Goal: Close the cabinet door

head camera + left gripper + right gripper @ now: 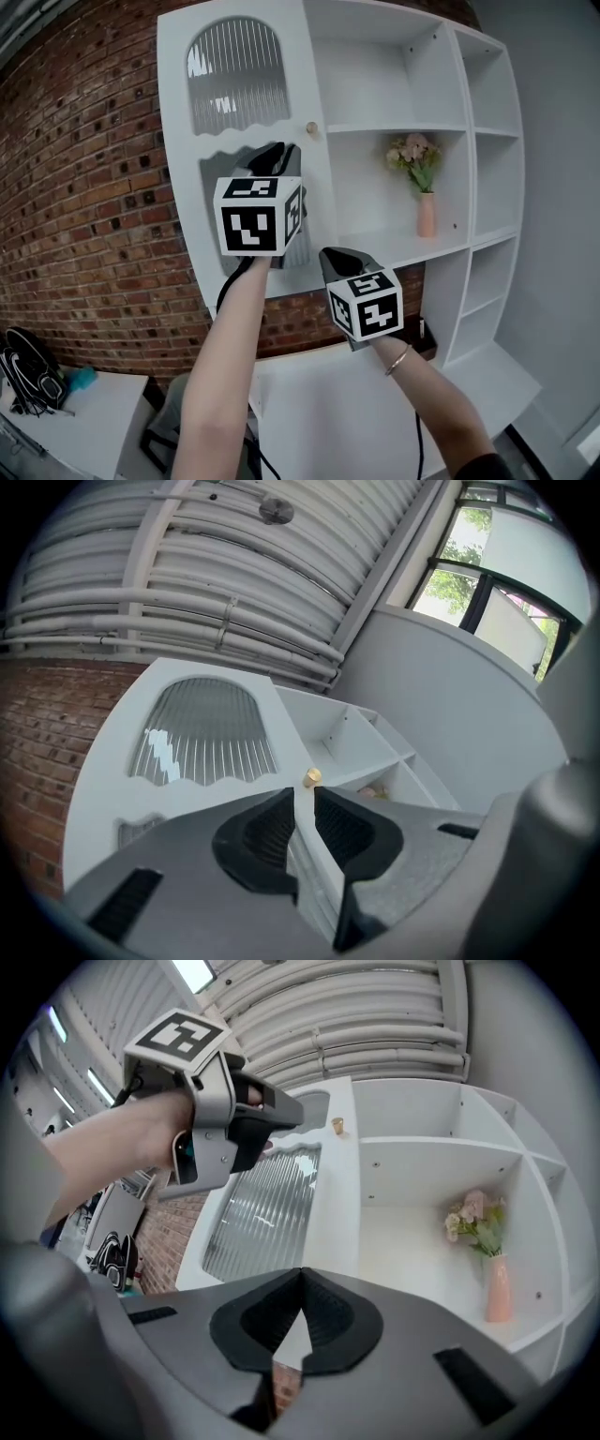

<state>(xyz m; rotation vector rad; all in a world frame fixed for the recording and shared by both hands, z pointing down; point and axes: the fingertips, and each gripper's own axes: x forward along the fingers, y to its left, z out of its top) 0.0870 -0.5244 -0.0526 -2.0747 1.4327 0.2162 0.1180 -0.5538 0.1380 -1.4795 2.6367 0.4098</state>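
Observation:
The white cabinet door (234,75) with a ribbed glass pane stands swung open to the left of the shelf unit. A small gold knob (311,127) sits near its free edge. My left gripper (281,152) is raised to that edge just below the knob. In the left gripper view the door (202,733) runs between the jaws of my left gripper (303,794), which are shut on its edge under the knob (311,777). My right gripper (336,255) hangs lower, in front of the shelves and off the door. Its jaws (301,1274) are shut with nothing in them.
Open white shelves (394,94) lie right of the door, with a pink vase of flowers (426,214) on the middle one. A brick wall (84,187) is behind. A dark backpack (28,375) lies on a white table (94,422) at lower left.

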